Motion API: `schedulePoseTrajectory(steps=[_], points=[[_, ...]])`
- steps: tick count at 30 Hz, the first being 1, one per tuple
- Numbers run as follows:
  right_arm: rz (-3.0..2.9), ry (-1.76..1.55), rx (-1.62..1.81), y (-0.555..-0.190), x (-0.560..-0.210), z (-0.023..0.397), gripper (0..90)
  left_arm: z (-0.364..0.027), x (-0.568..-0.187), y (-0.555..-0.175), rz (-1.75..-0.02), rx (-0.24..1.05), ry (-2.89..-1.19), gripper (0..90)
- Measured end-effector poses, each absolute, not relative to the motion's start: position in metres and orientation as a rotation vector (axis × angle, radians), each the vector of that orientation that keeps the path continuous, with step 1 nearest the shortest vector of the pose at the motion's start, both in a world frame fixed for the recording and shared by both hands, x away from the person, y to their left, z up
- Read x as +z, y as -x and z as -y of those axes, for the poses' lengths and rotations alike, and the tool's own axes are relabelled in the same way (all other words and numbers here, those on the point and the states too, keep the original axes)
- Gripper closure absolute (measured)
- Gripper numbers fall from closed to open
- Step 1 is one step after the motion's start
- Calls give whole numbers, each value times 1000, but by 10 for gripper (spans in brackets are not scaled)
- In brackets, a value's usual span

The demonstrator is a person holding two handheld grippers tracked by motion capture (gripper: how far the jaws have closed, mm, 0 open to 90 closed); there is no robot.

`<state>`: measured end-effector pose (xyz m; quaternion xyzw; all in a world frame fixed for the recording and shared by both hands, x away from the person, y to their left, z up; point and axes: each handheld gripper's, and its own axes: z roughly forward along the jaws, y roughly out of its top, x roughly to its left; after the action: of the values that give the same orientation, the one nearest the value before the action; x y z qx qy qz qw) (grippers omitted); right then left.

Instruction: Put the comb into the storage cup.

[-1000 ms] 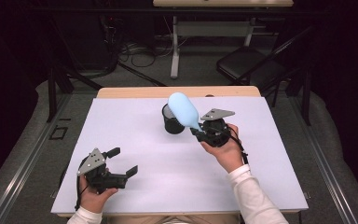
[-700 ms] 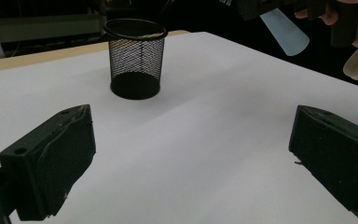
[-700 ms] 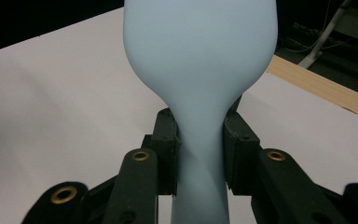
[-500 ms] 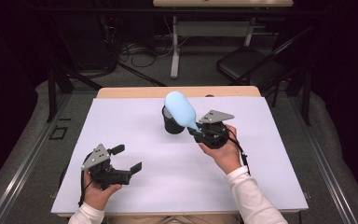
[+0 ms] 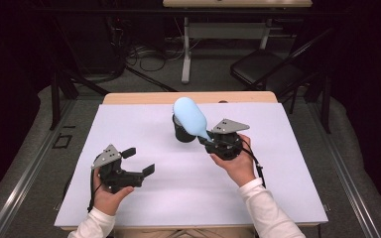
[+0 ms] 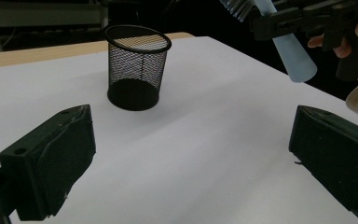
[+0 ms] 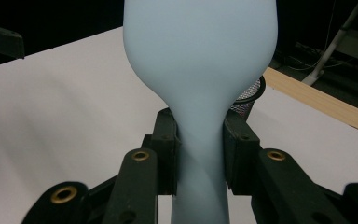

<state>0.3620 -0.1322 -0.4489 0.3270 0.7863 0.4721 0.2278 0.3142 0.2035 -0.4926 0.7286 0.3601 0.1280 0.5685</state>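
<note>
Right gripper (image 5: 209,139) clamps the narrow handle of a pale blue brush (image 5: 190,117), held tilted over the black mesh cup (image 5: 181,130) near the bench's (image 5: 129,198) far edge.

To seat it well, I judge the handle end should point down, centred over the rim, before release. The left gripper (image 5: 141,161), jaws wide apart and holding nothing, waits near the front-left corner. Its view shows bristles and the cup's round mouth; the right gripper view shows the pads (image 7: 168,140) pinching the neck.
</note>
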Motion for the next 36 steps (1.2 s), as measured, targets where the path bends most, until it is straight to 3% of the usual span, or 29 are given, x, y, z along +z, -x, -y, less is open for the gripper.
schedulePoseTrajectory(steps=[36], points=[[-2162,-894,1321,-360,-449,130,697,-188,-446,-351,-837,244,-1715,4]])
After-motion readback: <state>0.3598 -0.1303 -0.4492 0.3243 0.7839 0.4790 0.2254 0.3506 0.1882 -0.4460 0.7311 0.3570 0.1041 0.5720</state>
